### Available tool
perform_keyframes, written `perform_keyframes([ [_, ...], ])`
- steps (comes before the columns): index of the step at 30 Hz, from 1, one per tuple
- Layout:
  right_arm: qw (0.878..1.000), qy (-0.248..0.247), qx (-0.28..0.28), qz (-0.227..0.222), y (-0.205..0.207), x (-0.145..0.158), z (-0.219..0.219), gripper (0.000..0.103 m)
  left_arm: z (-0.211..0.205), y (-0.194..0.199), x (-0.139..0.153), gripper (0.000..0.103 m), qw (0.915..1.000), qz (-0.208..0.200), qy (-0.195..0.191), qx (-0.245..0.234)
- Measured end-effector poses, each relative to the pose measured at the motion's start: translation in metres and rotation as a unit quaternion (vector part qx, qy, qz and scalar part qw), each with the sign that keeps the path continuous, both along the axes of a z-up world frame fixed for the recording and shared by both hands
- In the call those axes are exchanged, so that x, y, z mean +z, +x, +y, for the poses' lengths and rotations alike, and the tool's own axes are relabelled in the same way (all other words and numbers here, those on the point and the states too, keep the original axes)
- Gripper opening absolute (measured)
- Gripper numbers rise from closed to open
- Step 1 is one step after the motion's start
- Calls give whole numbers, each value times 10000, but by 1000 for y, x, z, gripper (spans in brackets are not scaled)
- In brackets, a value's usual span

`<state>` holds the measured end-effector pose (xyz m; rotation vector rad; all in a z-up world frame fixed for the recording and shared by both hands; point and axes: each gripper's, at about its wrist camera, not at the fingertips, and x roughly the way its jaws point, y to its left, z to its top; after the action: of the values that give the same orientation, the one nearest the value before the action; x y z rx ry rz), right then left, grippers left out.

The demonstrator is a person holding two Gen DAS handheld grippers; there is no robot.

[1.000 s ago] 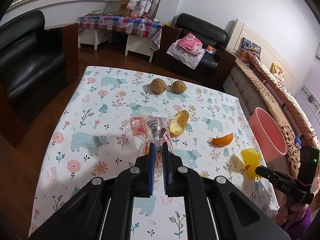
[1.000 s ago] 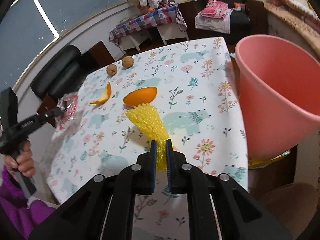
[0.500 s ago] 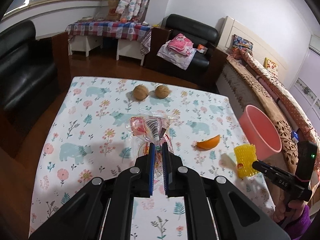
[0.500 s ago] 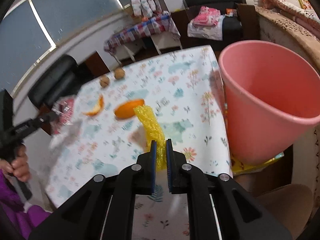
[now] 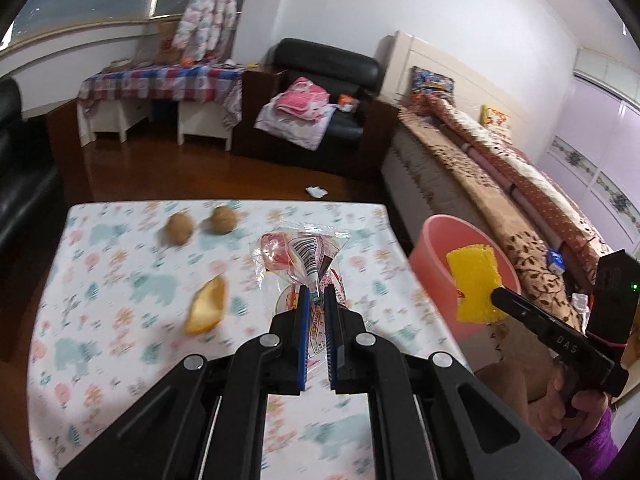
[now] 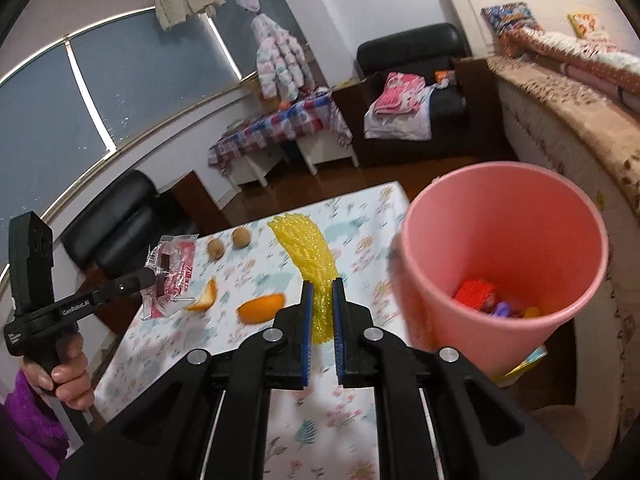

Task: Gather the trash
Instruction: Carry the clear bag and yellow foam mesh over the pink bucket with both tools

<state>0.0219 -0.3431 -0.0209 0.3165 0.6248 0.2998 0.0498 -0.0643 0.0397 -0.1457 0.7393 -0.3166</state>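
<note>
Grippers (image 5: pixel 314 292) (image 6: pixel 320 292) clamp trash above floral tablecloth (image 5: pixel 100 280) (bedroom)

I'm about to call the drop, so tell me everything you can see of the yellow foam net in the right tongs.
The yellow foam net is a soft mesh fruit sleeve, bright yellow and stretchy-looking. The right tongs are shut on its lower end, and it fans out wider toward its free end. It hangs clear of the table, touching only the tongs. From the left camera it sits in front of the pink bin; from the right camera the bin's opening lies to its right.
</note>
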Motion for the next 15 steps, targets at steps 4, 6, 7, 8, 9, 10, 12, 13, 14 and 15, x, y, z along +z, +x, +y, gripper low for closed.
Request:
perform_keyframes([
  [4,9994,-83,-308,-97,2,6,-16,9,-32,12,4,6,9996,-71,-72,-260],
  [6,9988,-32,-480,-89,4,7,-28,9,-47,17,6,6,9992,-99,-97,-385],
  [7,9983,-1,-582,-89,5,6,-35,9,-59,20,8,6,9986,-141,-127,-495],
  [8,9976,37,-689,-82,6,5,-42,9,-67,22,9,6,9982,-166,-141,-563],
  [9,9971,60,-756,-76,6,4,-47,9,-75,24,10,6,9977,-188,-154,-631],
  [10,9962,96,-868,-61,7,2,-54,9,-87,27,11,6,9968,-214,-178,-745],
  [12,9947,189,-1006,-28,8,-1,-66,9,-105,32,11,6,9958,-217,-175,-872],
  [13,9939,260,-1072,-19,8,-4,-73,9,-115,35,10,6,9951,-207,-172,-952],
  [14,9932,309,-1119,-12,8,-5,-77,9,-129,38,10,6,9941,-195,-155,-1055],
  [15,9924,356,-1176,-6,8,-7,-82,9,-135,40,9,6,9936,-193,-136,-1102],
])
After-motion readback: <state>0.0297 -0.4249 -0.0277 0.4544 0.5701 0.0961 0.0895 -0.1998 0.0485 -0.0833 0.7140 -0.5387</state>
